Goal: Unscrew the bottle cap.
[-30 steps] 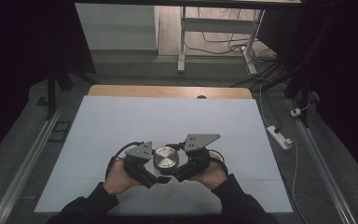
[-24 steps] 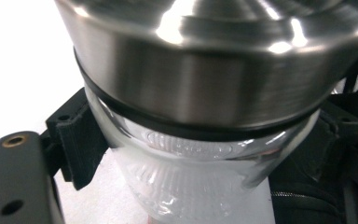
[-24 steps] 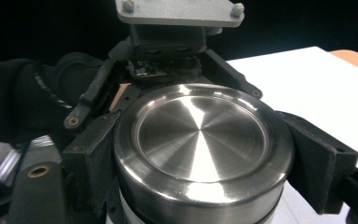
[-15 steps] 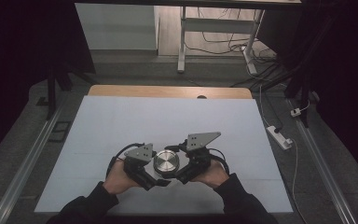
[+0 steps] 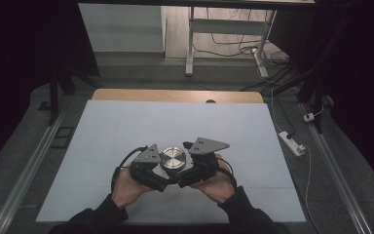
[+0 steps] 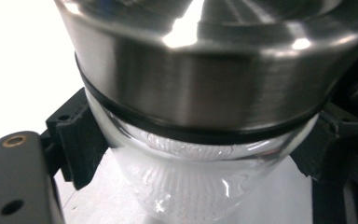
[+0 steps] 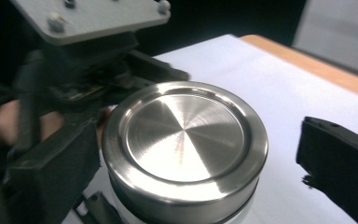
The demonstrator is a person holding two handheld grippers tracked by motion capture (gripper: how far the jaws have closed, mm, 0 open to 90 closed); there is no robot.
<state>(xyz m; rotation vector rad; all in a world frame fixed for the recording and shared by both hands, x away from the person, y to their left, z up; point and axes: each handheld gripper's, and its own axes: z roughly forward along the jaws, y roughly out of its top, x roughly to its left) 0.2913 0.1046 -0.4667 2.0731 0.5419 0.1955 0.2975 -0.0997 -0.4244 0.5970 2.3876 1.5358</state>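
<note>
Item: glass jar [image 6: 191, 182] with brushed steel lid [image 5: 174, 158], standing lower centre of the high view on my white tabletop [image 5: 126, 126]. My left gripper [image 5: 148, 168] clamps its jaws on the clear glass body, below the lid's black seal ring [image 6: 200, 133]. My right gripper [image 5: 197, 165] has just been opening; its jaws stand released, one either side of the lid, apart from it. Wooden tabletop edge [image 5: 175, 95] shows beyond the white sheet.
</note>
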